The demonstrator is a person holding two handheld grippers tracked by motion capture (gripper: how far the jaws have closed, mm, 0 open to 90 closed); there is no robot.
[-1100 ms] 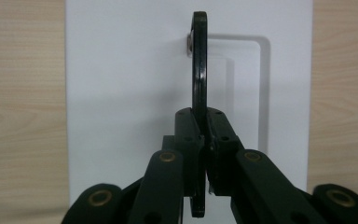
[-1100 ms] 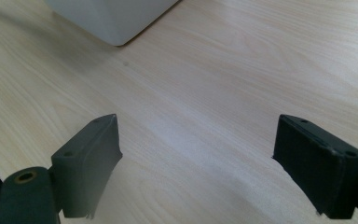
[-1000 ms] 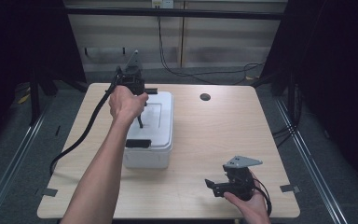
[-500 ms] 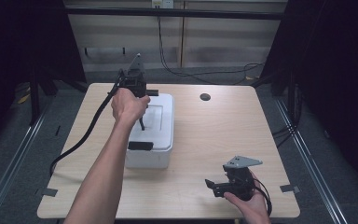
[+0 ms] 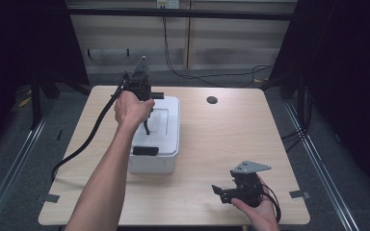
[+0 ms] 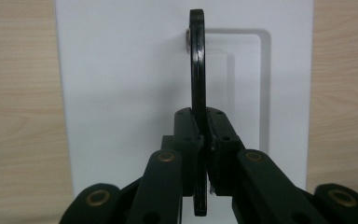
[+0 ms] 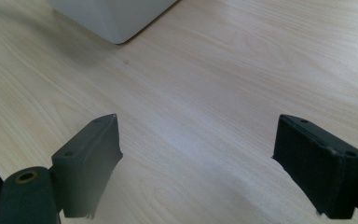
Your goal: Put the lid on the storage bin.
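High view: white box (image 5: 155,139) sits left of centre on the wooden surface (image 5: 231,139), lid on, black latch (image 5: 145,151) on its near side. Left tongs (image 5: 147,126) come down from the upper left over the lid, hand (image 5: 132,109) wrapped round the body. Left gripper view: left tongs clamped tight on the black handle (image 6: 196,65) of the box, handle raised upright out of its recess, pinched thin-edge between the pads at lower centre. Right tongs (image 5: 220,192) rest at lower right of the frame, well apart from the box; right gripper view has them spread wide with nothing between, bare wood below, a box corner (image 7: 114,21) at the top edge.

Risks, judged: the handle is a thin strip held edge-on, so a pull off-axis could let it slip or twist out of the pads. Lifting by the handle with the latch shut would likely drag the whole box; with nothing steadying it, it may swing or tip.

No brand, label or writing readable on the box, surface or tongs.
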